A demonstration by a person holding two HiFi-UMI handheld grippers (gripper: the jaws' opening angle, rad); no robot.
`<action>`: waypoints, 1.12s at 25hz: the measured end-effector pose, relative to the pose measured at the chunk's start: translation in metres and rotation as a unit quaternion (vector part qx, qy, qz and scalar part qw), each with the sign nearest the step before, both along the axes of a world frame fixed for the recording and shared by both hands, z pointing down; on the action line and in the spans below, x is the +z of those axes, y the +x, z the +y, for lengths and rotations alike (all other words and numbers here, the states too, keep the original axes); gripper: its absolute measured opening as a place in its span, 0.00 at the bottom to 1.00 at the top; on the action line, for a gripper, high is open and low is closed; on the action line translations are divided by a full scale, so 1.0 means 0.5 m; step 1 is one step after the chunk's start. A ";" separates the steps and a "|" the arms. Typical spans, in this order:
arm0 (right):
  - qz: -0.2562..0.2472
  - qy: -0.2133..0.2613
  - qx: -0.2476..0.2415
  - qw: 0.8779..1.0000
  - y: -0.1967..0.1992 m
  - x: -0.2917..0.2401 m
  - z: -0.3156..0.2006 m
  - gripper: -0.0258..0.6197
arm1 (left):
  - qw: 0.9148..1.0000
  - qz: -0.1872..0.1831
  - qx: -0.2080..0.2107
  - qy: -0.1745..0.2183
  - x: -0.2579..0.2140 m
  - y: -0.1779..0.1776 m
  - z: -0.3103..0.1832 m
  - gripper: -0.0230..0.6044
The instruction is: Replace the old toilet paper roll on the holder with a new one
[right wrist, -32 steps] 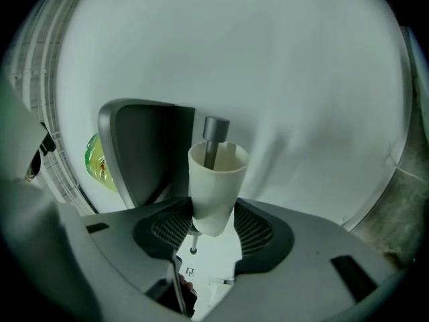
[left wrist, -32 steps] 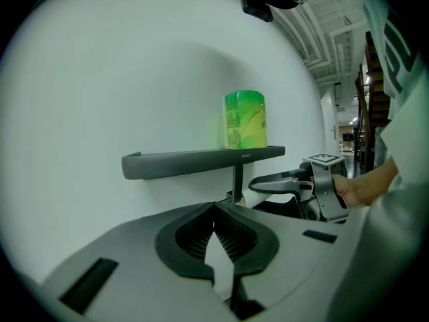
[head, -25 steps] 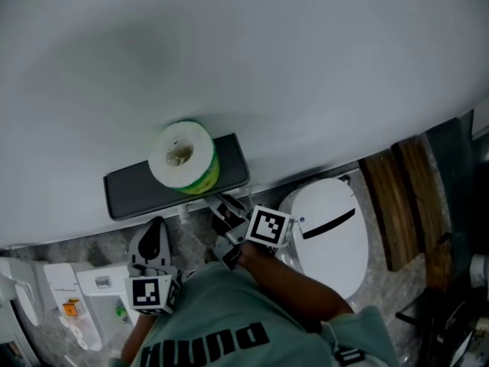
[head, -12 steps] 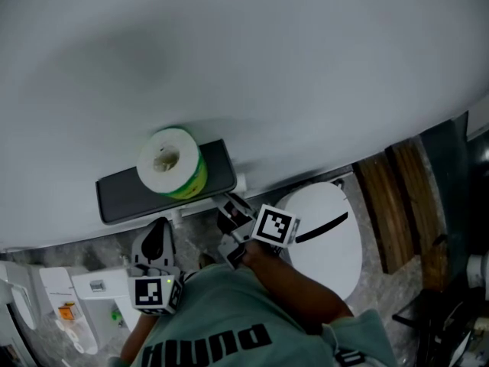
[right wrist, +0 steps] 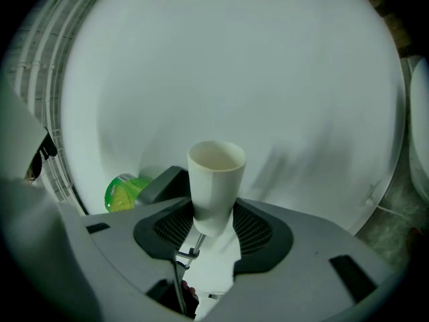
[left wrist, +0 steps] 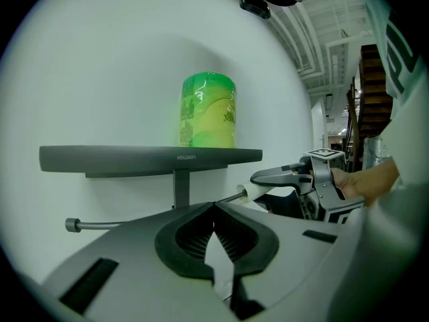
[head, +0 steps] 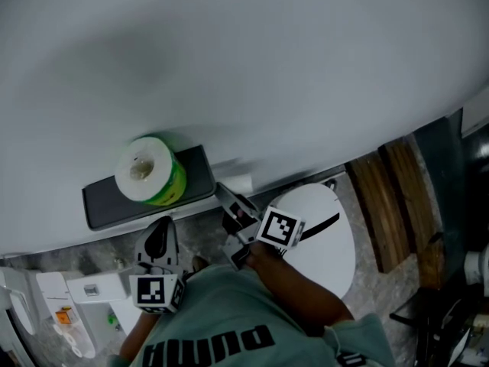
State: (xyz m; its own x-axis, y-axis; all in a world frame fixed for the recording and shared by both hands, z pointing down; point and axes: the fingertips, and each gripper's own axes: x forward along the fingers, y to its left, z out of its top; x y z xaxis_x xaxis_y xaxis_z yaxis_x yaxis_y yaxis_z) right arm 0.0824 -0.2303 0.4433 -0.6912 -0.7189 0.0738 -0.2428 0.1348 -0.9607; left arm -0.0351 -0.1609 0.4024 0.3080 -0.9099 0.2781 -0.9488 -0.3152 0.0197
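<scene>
A new roll in green wrap (head: 145,172) stands upright on the dark wall shelf (head: 103,203). My right gripper (head: 231,203) is shut on a bare white cardboard tube (head: 238,182) just past the shelf's right end. In the right gripper view, the tube (right wrist: 216,180) sticks out between the jaws toward the wall, open end forward. In the left gripper view, the tube (left wrist: 249,193) sits at the right tip of the holder's thin metal rod (left wrist: 114,223) under the shelf (left wrist: 147,155). My left gripper (head: 158,239) hangs below the shelf, shut and holding nothing.
A white toilet lid (head: 328,239) lies to the right below the wall, with wooden planks (head: 390,205) beyond it. White fittings (head: 76,297) sit at the lower left. The person's green sleeve (head: 229,319) fills the bottom of the head view.
Both grippers have shifted rightward along the wall relative to the shelf. The tube in my right gripper now shows beyond the shelf's right end.
</scene>
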 end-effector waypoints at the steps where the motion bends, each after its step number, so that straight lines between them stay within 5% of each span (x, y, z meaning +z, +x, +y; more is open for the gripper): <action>1: -0.001 0.001 0.004 1.000 0.008 -0.001 -0.001 0.33 | 1.000 -0.002 0.003 0.000 0.000 0.006 -0.002 0.04; 15: 0.062 0.056 0.047 0.995 0.097 -0.035 0.029 0.33 | 0.999 -0.002 0.045 -0.004 0.009 0.064 -0.001 0.04; 24: 0.109 0.126 0.035 0.985 0.055 -0.104 0.118 0.33 | 0.998 0.003 0.050 -0.025 0.014 0.037 0.036 0.04; 28: 0.137 0.151 0.019 0.979 0.012 -0.130 0.155 0.33 | 0.999 0.008 0.048 0.000 -0.001 0.010 0.046 0.04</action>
